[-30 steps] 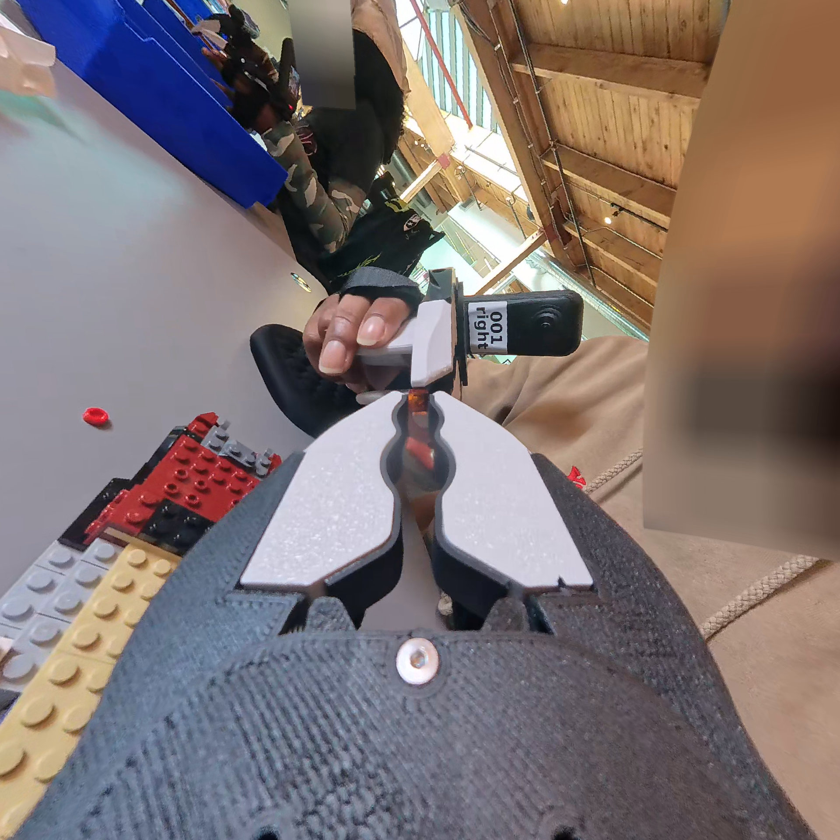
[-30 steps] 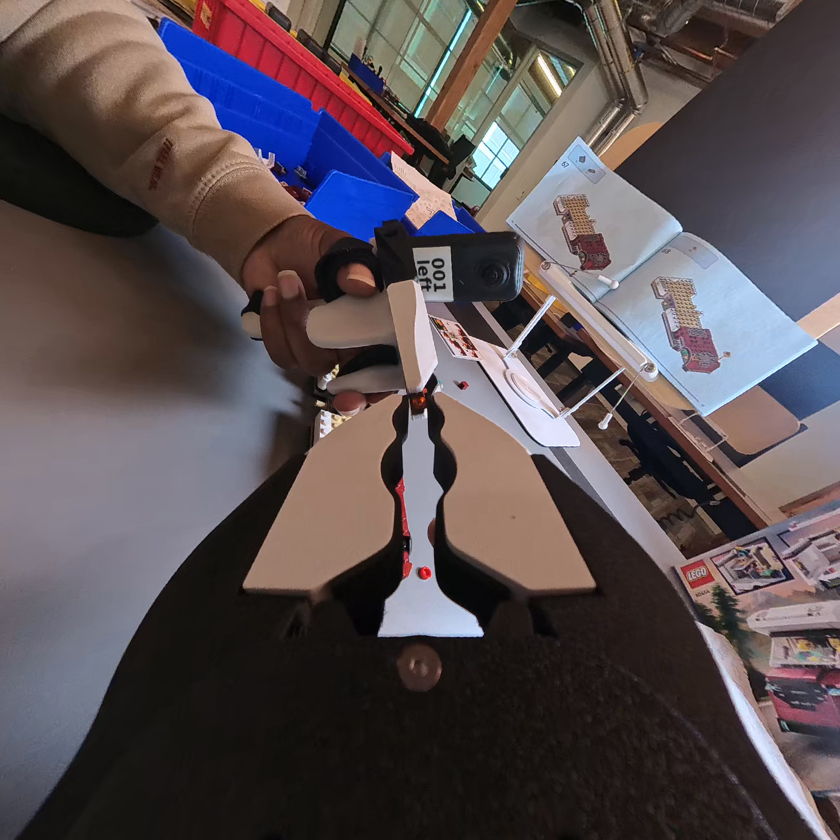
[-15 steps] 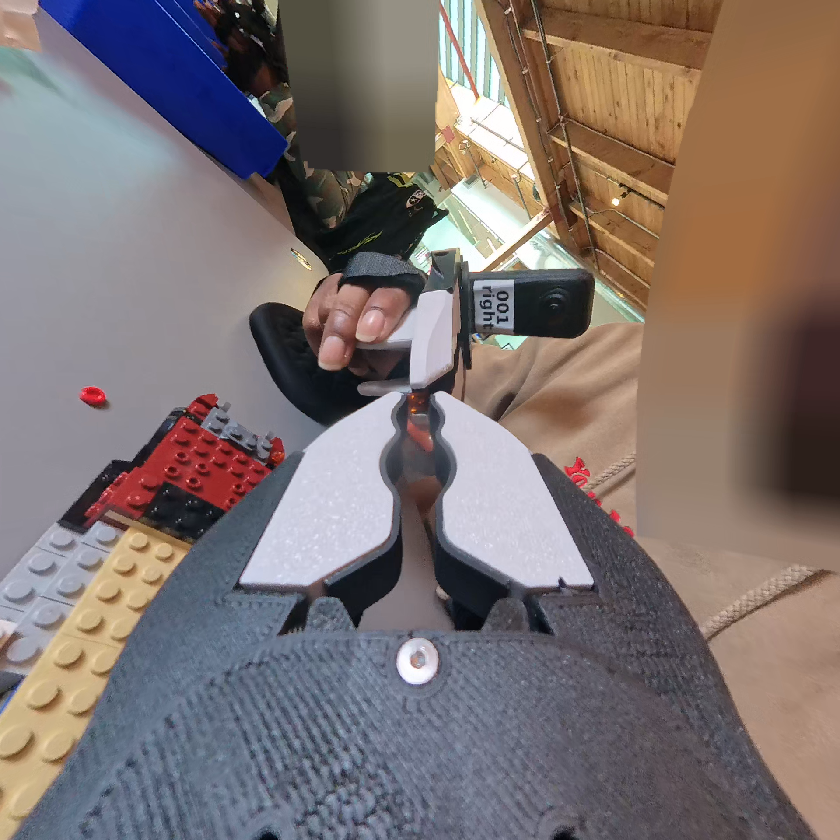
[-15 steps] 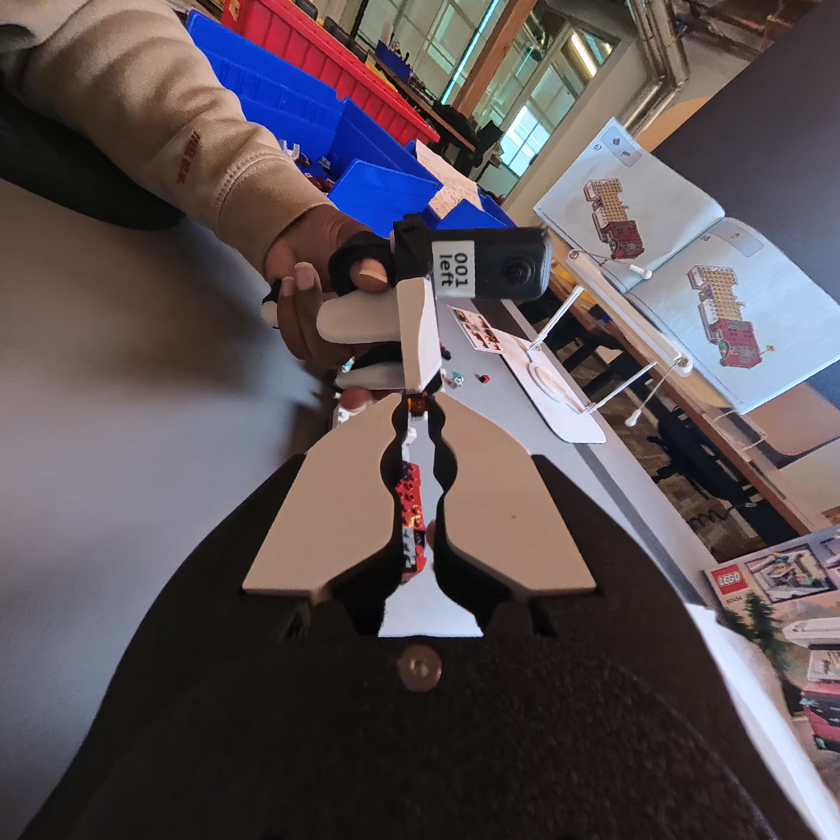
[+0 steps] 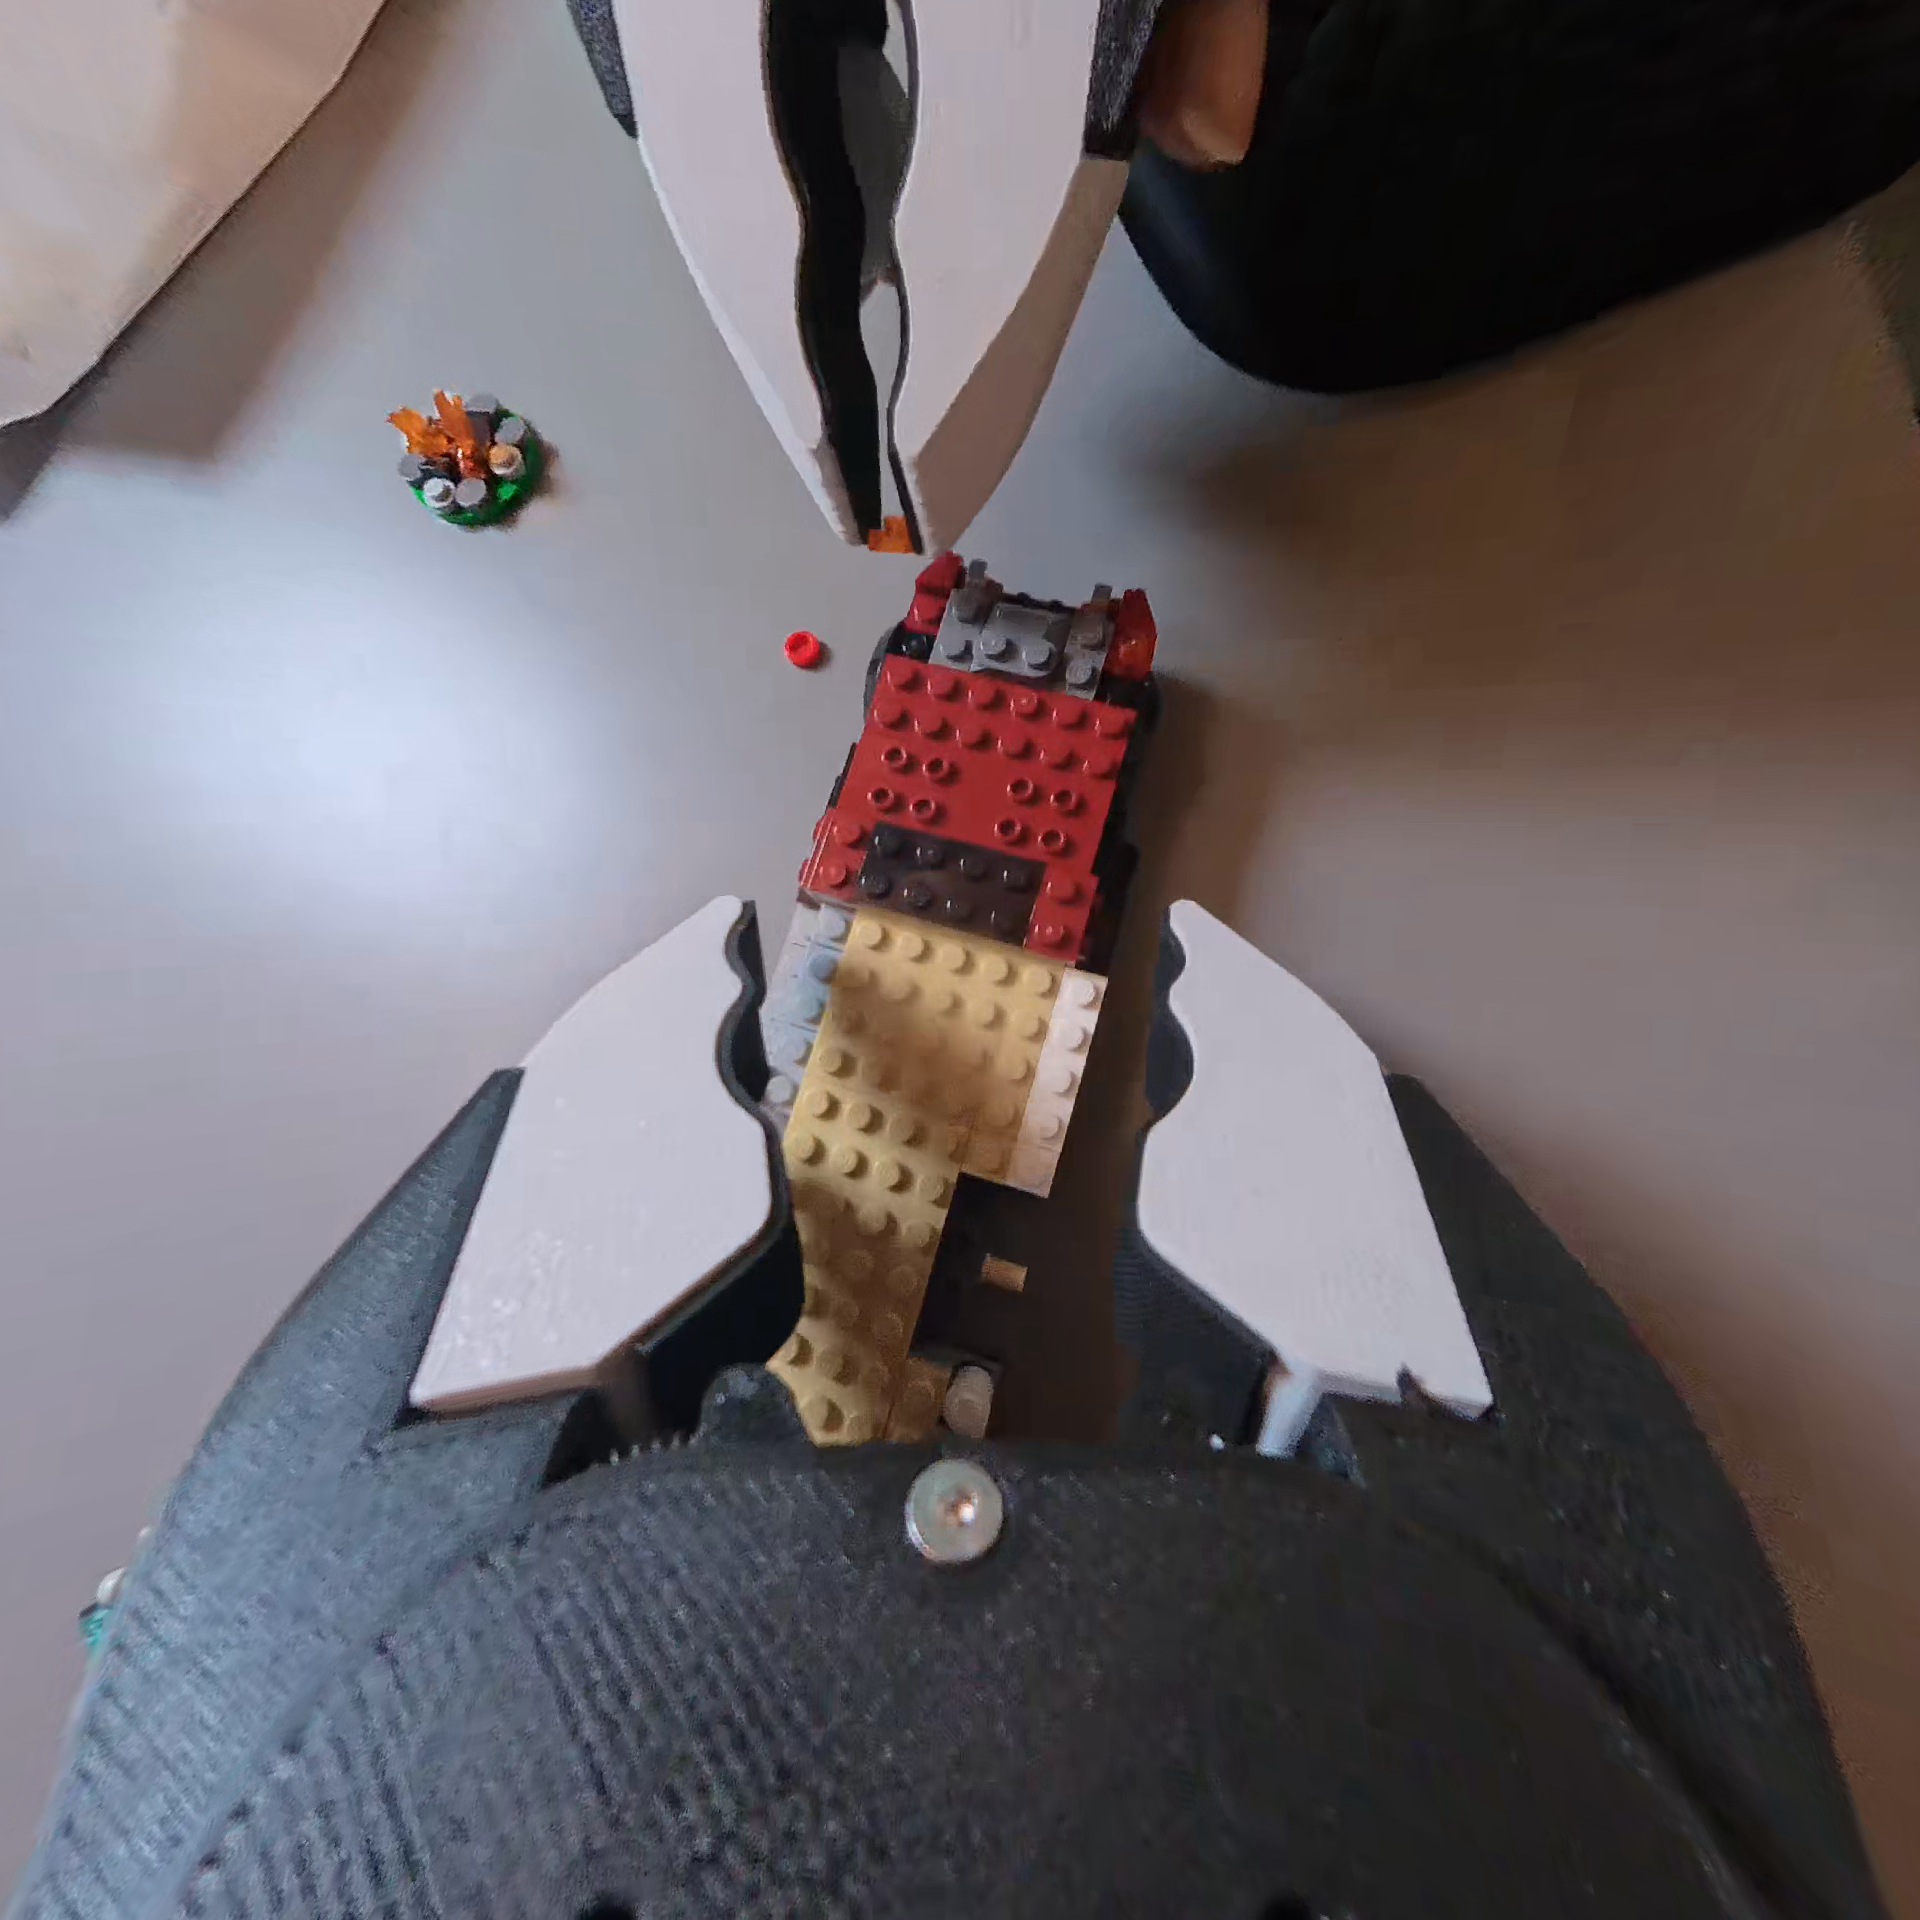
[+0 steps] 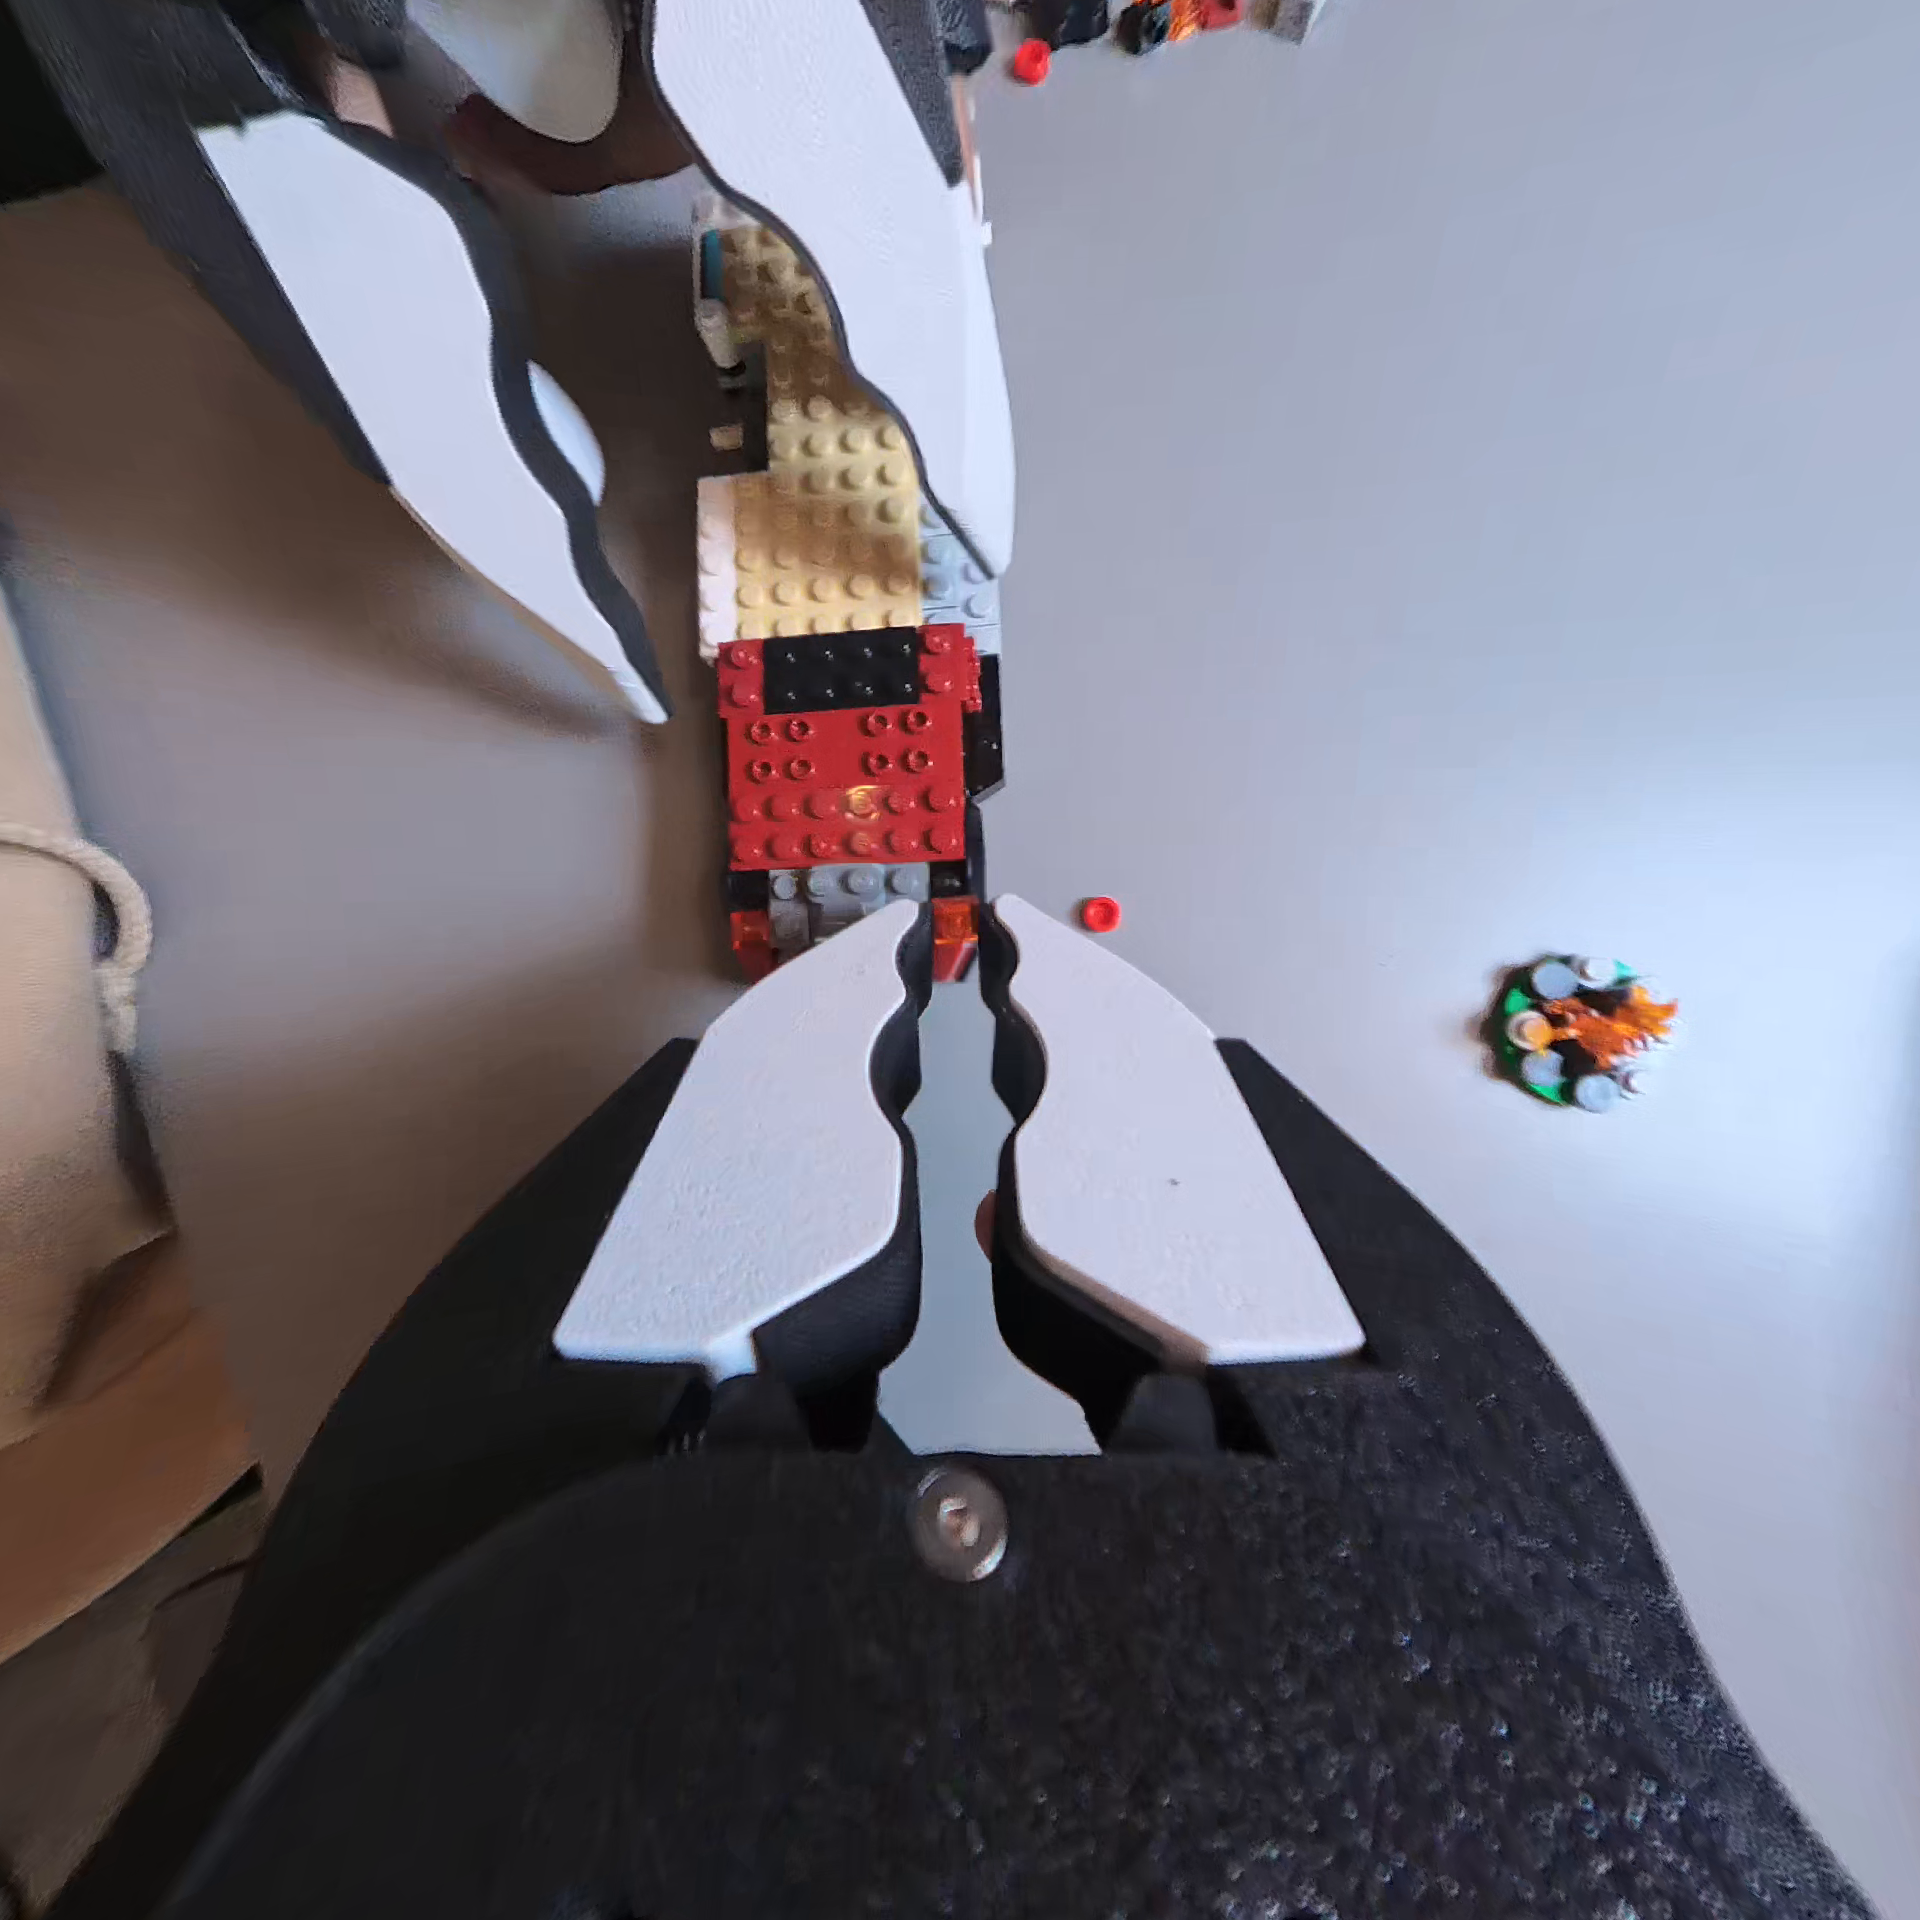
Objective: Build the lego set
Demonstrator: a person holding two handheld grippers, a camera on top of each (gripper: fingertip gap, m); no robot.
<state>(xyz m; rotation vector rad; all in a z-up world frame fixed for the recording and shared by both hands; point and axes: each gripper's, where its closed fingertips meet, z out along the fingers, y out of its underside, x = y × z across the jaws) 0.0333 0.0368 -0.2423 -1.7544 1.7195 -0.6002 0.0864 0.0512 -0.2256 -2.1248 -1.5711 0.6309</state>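
The pale grey tabletop [image 5: 312,790] carries a long, flat brick-built model of studded plastic plates [image 5: 977,831], tan at one end, dark red and black in the middle, grey at the other end. Its tan end runs under the left gripper's black body and is cut off there, so how far it extends cannot be made out.

The left gripper [image 5: 956,925] stands wide open astride the tan end; the left finger sits just beside the model's grey edge, while a dark gap separates the right finger from it (neither pad visibly presses).

The right gripper [image 6: 954,925] is nearly closed, its tips pinching a small translucent orange brick [image 6: 954,923] right at the model's grey end; whether brick and model touch is unclear.

Near these tips lies a tiny round red stud [image 6: 1099,913], and well apart a small round green plate with grey studs and orange flame pieces [image 6: 1574,1029], blurred.
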